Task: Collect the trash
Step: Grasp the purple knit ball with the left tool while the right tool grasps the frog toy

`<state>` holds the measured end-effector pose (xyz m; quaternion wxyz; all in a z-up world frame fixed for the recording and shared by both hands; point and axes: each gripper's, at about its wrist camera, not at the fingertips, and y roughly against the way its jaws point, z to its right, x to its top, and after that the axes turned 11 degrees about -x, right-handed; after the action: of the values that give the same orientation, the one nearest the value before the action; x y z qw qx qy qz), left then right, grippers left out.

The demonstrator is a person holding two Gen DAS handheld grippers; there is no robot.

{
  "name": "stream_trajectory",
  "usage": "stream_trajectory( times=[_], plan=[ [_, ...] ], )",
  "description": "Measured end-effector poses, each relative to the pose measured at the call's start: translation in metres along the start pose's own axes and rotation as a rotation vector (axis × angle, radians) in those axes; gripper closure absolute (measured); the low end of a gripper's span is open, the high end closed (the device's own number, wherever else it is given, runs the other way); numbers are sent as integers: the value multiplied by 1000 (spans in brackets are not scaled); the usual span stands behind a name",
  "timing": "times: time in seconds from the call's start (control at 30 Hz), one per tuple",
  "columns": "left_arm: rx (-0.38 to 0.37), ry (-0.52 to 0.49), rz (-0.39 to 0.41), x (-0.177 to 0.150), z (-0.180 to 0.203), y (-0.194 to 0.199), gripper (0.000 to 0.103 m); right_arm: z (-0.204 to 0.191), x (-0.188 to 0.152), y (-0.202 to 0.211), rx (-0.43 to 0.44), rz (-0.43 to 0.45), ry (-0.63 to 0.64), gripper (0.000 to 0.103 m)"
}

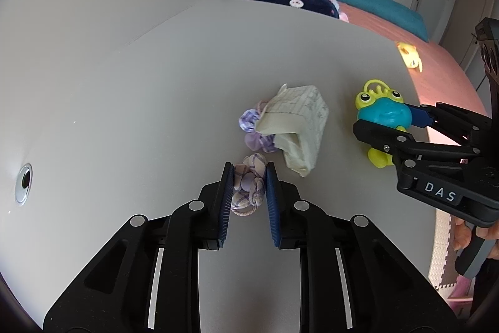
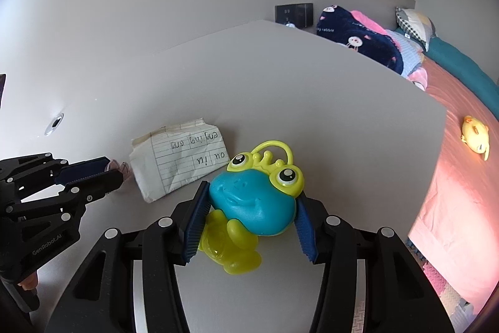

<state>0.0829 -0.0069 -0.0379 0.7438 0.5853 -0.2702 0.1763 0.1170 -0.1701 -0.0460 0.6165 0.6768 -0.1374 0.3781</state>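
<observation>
On the white bench (image 1: 124, 89): crumpled lined paper (image 1: 296, 127), mid-surface, ungripped. Left claw (image 1: 248, 189) clamped a purple knotted rope toy (image 1: 249, 186); right claw (image 2: 249, 205) gripped a frog toy (image 2: 252, 202).

Trash and clutter on the white counter (image 1: 156, 83)

A crumpled sheet of lined paper (image 1: 294, 127), handwriting on it, lies folded near the middle. Touching its left edge sits a lilac checked scrunchie (image 1: 254, 130); just in front lies a knotted purple-plaid fabric piece (image 1: 249, 186). To the right, apart from the paper, a blue-and-lime plastic frog toy (image 2: 252, 198) sits upright.
</observation>
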Motion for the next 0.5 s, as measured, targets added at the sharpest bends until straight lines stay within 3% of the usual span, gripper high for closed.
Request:
stream_trajectory(
  times=[0.5],
  plan=[
    [-43, -71, 66, -7, 50, 32, 83, 35, -26, 60, -51, 63, -50, 51]
  ],
)
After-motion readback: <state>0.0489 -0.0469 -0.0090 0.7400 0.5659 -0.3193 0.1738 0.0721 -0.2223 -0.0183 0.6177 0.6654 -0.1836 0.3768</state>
